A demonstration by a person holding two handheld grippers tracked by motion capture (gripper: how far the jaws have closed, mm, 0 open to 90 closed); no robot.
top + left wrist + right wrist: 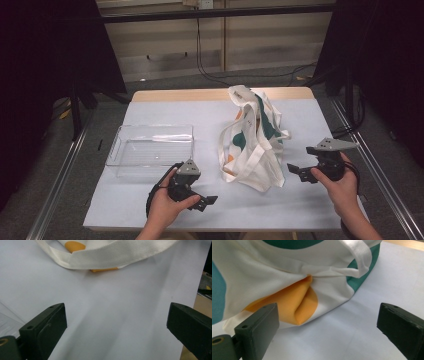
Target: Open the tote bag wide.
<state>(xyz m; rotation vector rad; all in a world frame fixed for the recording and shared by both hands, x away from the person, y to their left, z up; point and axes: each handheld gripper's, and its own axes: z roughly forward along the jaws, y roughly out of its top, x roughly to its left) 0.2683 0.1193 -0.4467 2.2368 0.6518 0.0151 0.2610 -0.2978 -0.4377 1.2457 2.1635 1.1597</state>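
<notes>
Both tongs, left (206, 201) and right (296, 171), released (nothing between) beside crumpled tote bag (252, 140).

Even overhead light, soft shadows, dark surroundings.

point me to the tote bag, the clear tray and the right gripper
tote bag (252, 145): high view, on the white cloth of its side.
clear tray (118, 145): high view, on its left rim.
right gripper (296, 173): high view, midway between its open fingertips.

Bag (252, 137) mid-table, tray (150, 146) to its left, tongs flanking bag near front edge
</notes>
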